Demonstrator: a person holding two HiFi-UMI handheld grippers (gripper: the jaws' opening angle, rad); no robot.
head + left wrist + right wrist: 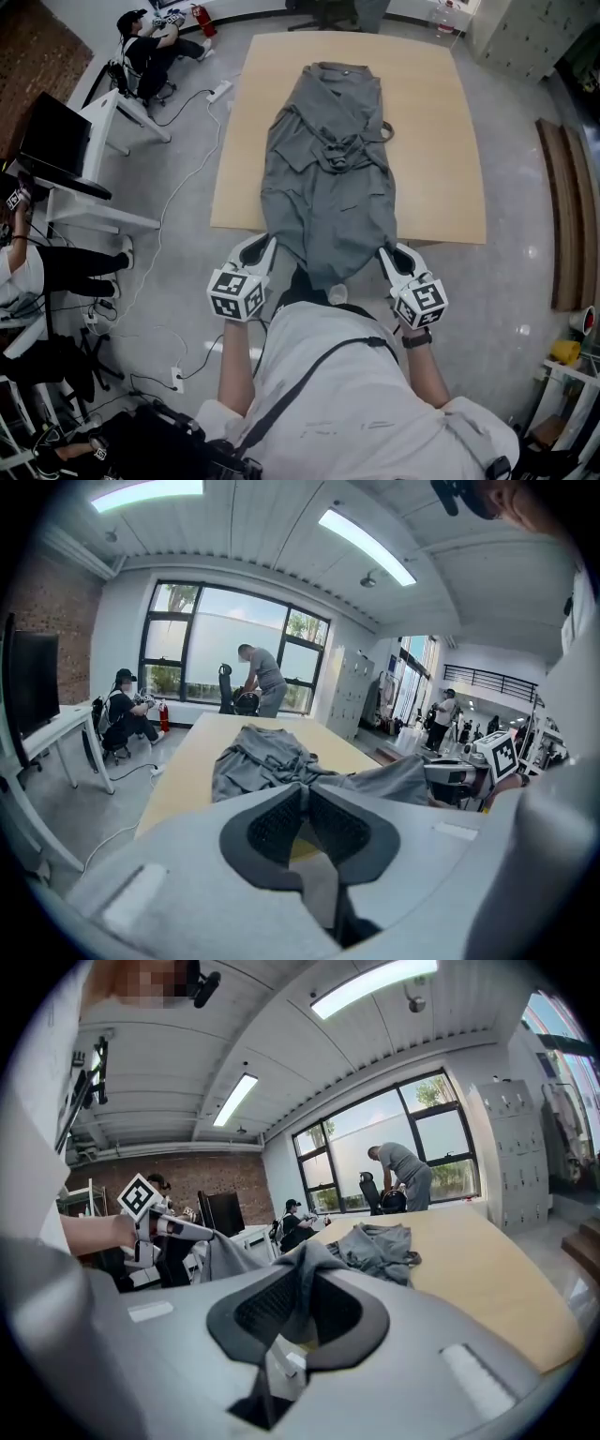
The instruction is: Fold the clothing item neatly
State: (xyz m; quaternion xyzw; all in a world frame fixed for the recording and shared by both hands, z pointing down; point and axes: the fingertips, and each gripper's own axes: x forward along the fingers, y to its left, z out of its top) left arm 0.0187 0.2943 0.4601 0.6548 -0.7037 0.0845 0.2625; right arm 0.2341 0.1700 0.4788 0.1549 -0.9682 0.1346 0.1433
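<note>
My left tongs (266,246) and right tongs (387,253) each pinch the gray clothing (328,178) at the table's (441,141) 6 o'clock edge, the rest lies long and lumpy toward 12 o'clock, so I think the folding is only at its start.

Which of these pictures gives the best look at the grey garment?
The head view: it shows nearly the whole garment stretched along the table, its near edge pinched by the left gripper and right gripper. Each gripper view shows only cloth between its jaws and a crumpled heap beyond.
</note>
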